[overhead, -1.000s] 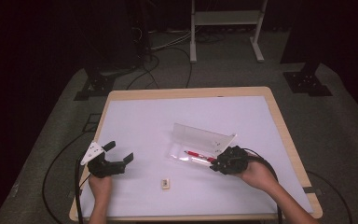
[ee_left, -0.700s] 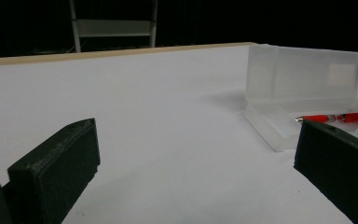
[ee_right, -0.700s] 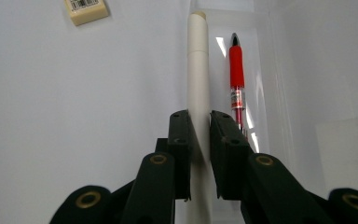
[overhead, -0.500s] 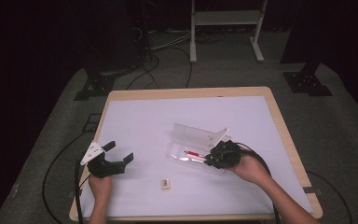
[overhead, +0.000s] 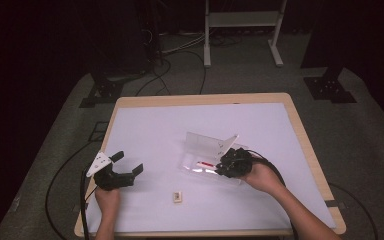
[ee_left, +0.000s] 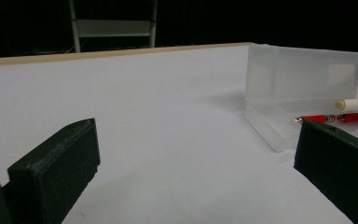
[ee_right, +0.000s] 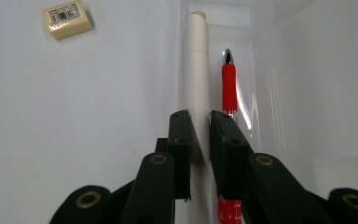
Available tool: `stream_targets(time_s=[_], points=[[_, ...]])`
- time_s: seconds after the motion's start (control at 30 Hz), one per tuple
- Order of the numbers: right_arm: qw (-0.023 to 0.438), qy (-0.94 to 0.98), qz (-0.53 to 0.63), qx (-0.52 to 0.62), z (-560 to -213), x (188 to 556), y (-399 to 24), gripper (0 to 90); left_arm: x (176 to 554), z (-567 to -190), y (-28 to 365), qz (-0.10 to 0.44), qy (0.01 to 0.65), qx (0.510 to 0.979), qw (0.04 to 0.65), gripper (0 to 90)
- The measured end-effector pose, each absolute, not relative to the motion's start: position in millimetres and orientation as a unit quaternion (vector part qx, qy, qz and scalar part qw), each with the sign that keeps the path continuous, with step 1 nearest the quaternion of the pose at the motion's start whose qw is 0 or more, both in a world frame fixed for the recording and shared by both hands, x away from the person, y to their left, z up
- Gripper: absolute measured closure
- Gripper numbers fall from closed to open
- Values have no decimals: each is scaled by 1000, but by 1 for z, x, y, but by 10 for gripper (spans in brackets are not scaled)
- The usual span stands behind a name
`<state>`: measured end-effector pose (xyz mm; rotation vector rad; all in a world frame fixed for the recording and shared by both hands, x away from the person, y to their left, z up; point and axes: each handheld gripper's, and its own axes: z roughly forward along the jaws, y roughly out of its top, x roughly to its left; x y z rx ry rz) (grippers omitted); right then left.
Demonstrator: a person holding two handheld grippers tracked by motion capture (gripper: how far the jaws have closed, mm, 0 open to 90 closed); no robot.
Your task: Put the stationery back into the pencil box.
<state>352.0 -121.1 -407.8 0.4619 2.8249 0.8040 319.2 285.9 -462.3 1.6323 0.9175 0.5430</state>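
— Where was the case (overhead: 207,152)?
— On the bench (overhead: 155,130), right of middle, lid standing behind its tray.
— And inside?
— Two pens side by side (ee_right: 229,86) (ee_right: 198,70). The eraser (overhead: 178,197) lay in front, left of the case.

Dark room, lit mainly over the table (overhead: 300,125): white top, pale wood rim. Grey carpet (overhead: 365,130) underneath. Black cables (overhead: 165,75) across the floor behind. White metal frame (overhead: 242,20) at the back, black stand feet (overhead: 330,90) either side.
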Motion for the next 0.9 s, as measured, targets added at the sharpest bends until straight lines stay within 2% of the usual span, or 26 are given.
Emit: stream_targets(time_s=[0.9], points=[[71, 950, 253, 169, -428, 372, -115, 781, 319, -462, 286, 230, 389, 693, 562, 0]])
